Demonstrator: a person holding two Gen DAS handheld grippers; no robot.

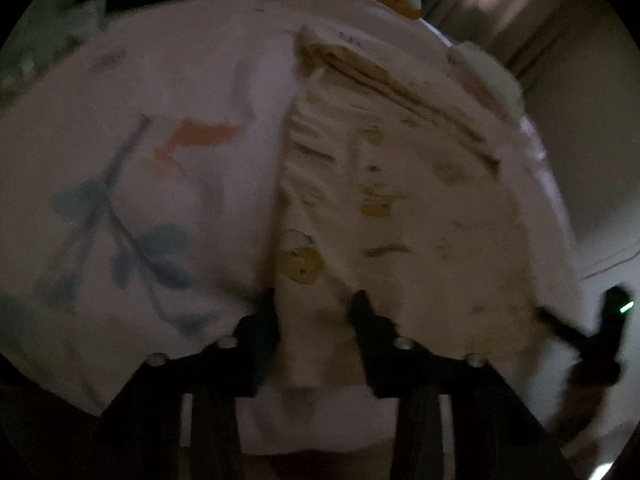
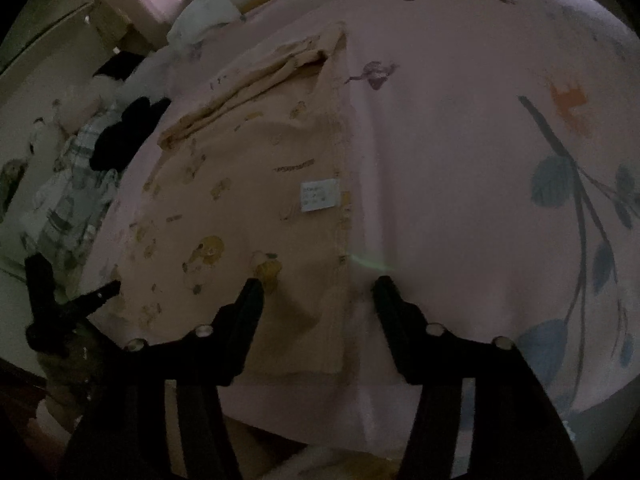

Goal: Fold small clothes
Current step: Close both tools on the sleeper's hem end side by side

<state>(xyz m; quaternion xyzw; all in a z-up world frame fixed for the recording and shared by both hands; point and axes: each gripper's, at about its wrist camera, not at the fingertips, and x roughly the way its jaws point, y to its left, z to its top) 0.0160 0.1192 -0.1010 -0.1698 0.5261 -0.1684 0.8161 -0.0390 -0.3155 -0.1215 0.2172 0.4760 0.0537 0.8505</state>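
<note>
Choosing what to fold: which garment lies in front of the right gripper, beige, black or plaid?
The beige printed garment with the white label, spread on the pink sheet. The black garment and plaid garment lie bunched off to its left.

Matt cream cloth garment (image 2: 248,200) with a paper-like label (image 2: 320,195) lies on smooth pink bedsheet (image 2: 440,160).

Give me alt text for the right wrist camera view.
The open right gripper hovers over the near edge of a beige printed garment spread on a pink floral bedsheet. A white label shows near the garment's right edge; the left gripper is at far left.
</note>
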